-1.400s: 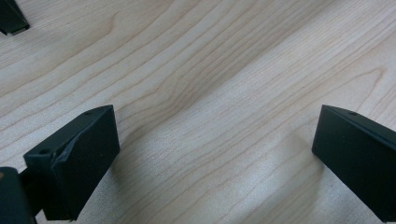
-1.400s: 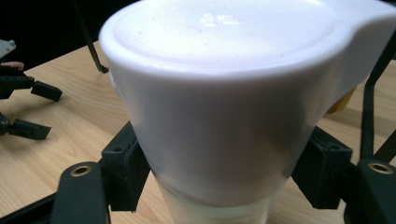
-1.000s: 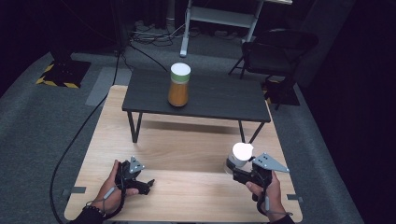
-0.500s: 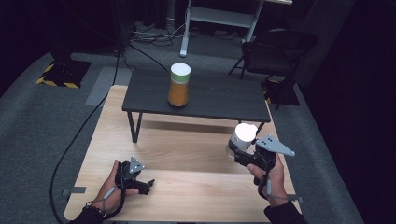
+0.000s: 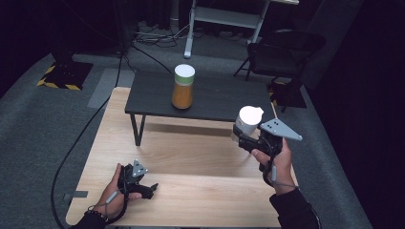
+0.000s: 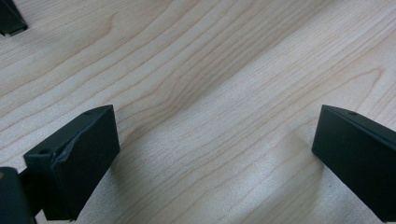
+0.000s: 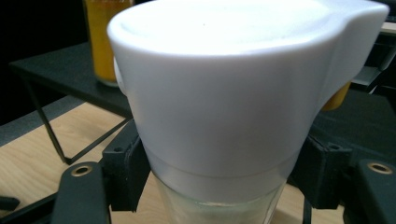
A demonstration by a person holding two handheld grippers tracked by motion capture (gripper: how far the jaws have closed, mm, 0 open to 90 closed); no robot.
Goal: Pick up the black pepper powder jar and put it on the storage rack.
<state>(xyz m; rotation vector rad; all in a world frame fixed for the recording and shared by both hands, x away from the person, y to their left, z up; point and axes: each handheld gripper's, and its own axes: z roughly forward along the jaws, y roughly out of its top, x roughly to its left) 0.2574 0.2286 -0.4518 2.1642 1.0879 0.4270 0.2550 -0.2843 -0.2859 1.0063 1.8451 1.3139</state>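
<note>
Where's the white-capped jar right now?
The white-capped jar is clamped in the right hand-held gripper, lifted above the wooden table's right side, near the black table.

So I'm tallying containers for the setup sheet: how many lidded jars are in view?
2. The orange jar stands on the dark low table; the white-lidded jar is gripped in the right gripper above the wooden table.

An orange-filled jar (image 5: 183,87) with a pale green lid stands on a small dark table (image 5: 215,98); a black chair (image 5: 282,55) sits behind it
</note>
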